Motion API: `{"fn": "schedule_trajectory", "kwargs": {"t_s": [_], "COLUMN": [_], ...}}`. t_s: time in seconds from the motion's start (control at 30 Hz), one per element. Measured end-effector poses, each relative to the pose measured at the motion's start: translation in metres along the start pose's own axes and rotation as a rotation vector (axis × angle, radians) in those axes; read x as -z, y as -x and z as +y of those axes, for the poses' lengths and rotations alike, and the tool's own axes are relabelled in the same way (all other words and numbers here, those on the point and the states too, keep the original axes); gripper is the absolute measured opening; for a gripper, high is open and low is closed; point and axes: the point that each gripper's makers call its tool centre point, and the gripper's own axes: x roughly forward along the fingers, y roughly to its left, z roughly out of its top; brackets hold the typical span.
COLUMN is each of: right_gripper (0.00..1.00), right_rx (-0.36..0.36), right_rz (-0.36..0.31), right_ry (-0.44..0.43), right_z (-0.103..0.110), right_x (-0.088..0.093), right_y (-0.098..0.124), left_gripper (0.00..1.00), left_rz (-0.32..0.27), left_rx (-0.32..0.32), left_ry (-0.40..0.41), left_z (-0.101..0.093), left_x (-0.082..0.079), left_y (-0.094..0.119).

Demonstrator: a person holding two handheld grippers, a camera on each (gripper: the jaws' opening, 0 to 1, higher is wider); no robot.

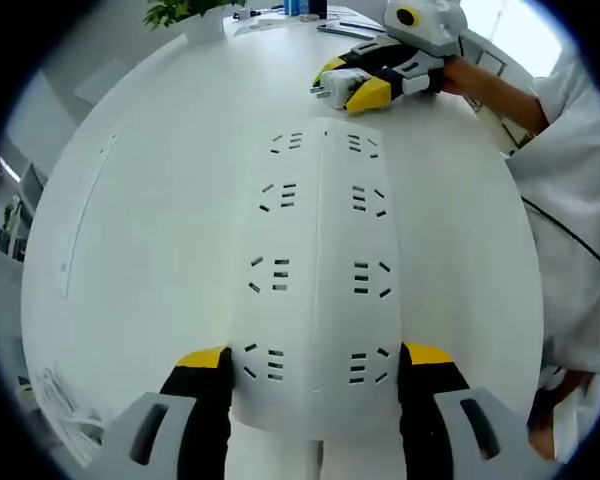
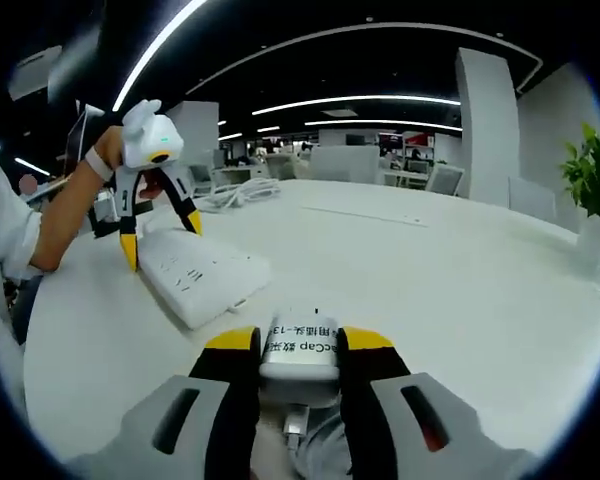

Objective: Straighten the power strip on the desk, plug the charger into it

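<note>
On the desk point(image 1: 130, 200), left hand-held gripper point(image 1: 315, 375) clamping power strip point(image 1: 320, 270), right hand-held gripper point(image 2: 298, 348) gripping charger point(image 2: 300, 350).

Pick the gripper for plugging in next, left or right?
Right gripper: its jaws are already shut on the white block charger. The left gripper clamps the white plastic power strip, likely steadying it.

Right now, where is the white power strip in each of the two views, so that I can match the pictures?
Left gripper view: the power strip runs up the picture's middle, its near end between the left gripper jaws.
Right gripper view: the power strip lies left of centre on the white desk, one end at the left gripper.
Shared landmark: the right gripper, shut on the charger, and the potted plant.
</note>
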Motion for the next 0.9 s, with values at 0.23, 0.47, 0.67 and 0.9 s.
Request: {"fn": "schedule_trajectory", "kwargs": {"t_s": [0.23,0.47,0.67,0.9], "right_gripper": [0.47,0.33,0.27,0.27], "right_rx": [0.068,0.102,0.045,0.023], "right_rz": [0.021,0.003,-0.017,0.079], "right_ry": [-0.086,-0.073,-0.039,-0.136], "right_z": [0.007,-0.005,0.001,0.002], "right_x": [0.008,0.006,0.001,-0.011], "right_y": [0.019,0.011,0.011,0.017], "left_gripper": [0.68,0.69,0.69,0.69], "left_rz": [-0.017,-0.044,-0.065,-0.063], "left_rx": [0.013,0.019,0.022,0.025], "left_ry": [-0.04,-0.049,-0.056,-0.072], "left_z": [0.005,0.008,0.007,0.006], "left_x": [-0.003,-0.002,-0.003,-0.004], "left_y": [0.0,-0.001,-0.001,-0.001]}}
